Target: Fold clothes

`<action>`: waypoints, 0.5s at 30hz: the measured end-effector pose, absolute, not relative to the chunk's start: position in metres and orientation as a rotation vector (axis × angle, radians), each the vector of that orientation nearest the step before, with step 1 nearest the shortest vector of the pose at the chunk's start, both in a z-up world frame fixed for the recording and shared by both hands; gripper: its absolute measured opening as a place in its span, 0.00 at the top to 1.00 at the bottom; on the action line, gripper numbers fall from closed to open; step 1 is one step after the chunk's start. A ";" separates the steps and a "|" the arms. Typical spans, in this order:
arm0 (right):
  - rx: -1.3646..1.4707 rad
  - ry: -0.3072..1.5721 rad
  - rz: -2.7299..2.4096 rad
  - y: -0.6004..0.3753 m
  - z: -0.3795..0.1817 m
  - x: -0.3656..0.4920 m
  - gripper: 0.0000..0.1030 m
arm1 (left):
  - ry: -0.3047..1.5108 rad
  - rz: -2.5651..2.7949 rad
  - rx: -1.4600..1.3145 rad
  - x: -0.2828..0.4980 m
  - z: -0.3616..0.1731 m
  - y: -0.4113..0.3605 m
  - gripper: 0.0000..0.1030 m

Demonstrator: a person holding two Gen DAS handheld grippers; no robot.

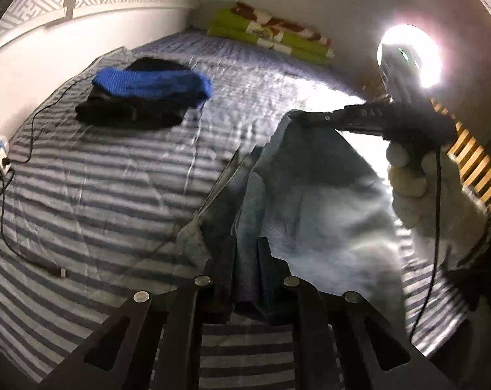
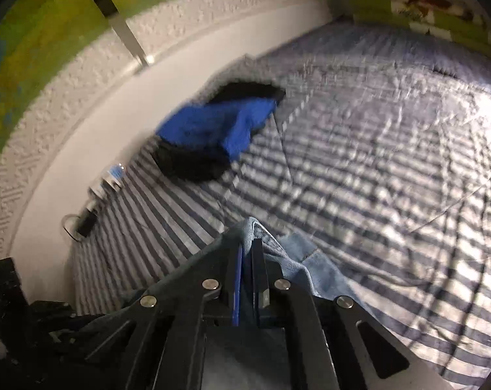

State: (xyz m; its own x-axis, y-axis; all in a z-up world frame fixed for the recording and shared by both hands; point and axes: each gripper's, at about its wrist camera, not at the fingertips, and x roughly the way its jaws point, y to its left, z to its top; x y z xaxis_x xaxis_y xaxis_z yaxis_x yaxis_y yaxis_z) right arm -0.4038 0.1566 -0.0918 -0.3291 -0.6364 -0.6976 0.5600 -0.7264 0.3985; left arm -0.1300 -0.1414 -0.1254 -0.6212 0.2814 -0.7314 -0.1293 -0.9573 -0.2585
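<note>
A pair of blue jeans (image 1: 310,201) hangs above the striped bedspread (image 1: 99,175), held up at two places. The left gripper (image 1: 245,279) is clamped on a bunched fold of the denim; the right gripper (image 2: 247,253), held by a gloved hand (image 1: 407,175), is pinched shut on another edge of the jeans. Further back on the bed lies a pile of folded clothes (image 1: 148,97), blue on black. Green patterned pillows (image 1: 271,35) sit against the far wall, and a bright lamp (image 1: 411,55) glares beside the bed.
</note>
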 end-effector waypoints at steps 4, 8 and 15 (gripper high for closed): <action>1.106 -0.114 -2.149 0.171 -0.073 -0.412 0.96 | -0.266 2.643 -1.149 -0.145 -0.114 -0.144 0.88; 1.186 -0.028 -2.196 0.153 -0.099 -0.433 0.95 | -0.283 2.651 -1.231 -0.173 -0.134 -0.149 0.89; 1.254 -0.027 -2.292 0.179 -0.093 -0.450 0.84 | -0.214 2.723 -1.313 -0.171 -0.143 -0.155 0.71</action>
